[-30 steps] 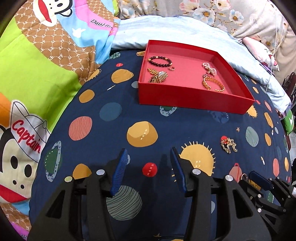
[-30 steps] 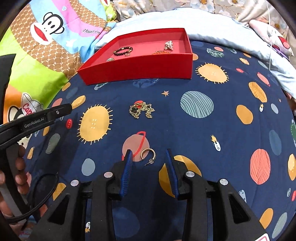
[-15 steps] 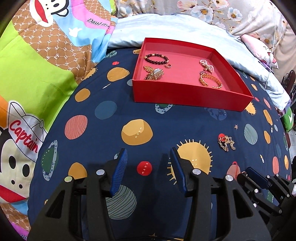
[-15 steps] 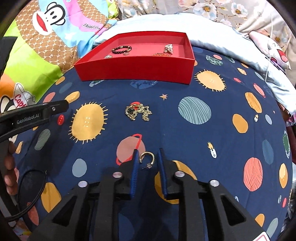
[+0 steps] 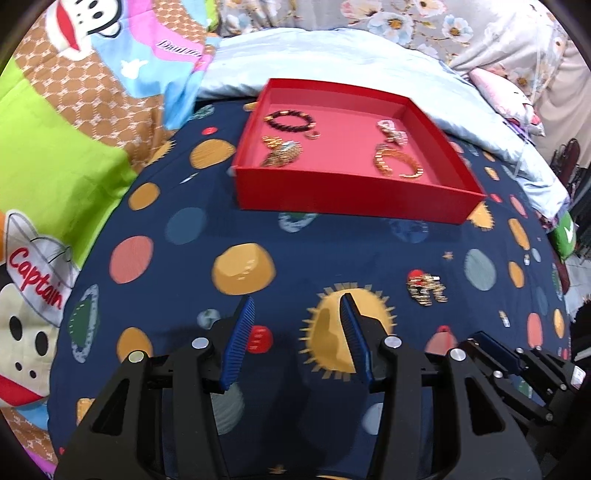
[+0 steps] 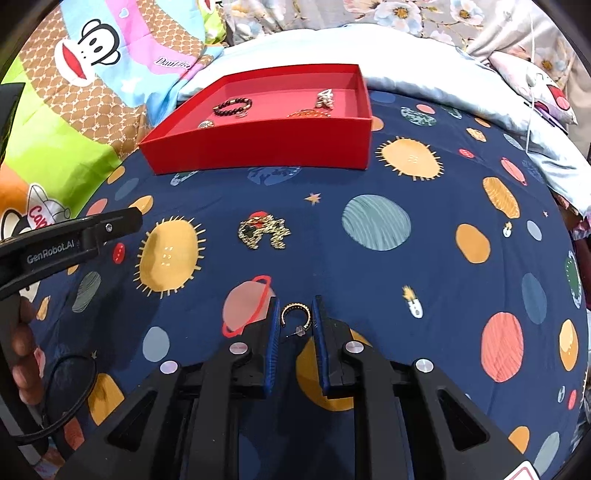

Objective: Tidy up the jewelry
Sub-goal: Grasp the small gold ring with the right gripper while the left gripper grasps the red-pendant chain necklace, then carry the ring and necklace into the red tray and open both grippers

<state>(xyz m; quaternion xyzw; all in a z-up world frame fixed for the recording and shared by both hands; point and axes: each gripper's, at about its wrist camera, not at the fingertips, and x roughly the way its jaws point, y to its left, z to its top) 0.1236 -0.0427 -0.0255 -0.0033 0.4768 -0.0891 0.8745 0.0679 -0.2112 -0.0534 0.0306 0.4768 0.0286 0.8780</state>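
Observation:
A red tray sits at the far side of the planet-print sheet. It holds a dark bead bracelet, gold chains and a gold bangle. A gold chain piece lies loose on the sheet. My right gripper is closed around a small gold hoop earring, pads touching its sides. My left gripper is open and empty above the sheet, and its side shows in the right wrist view.
A cartoon monkey blanket lies on the left. A pale blue quilt and floral pillows lie behind the tray. The bed edge drops away on the right.
My right gripper has narrowed from open to closed around the hoop earring. The left gripper has drifted slightly forward and stays open.

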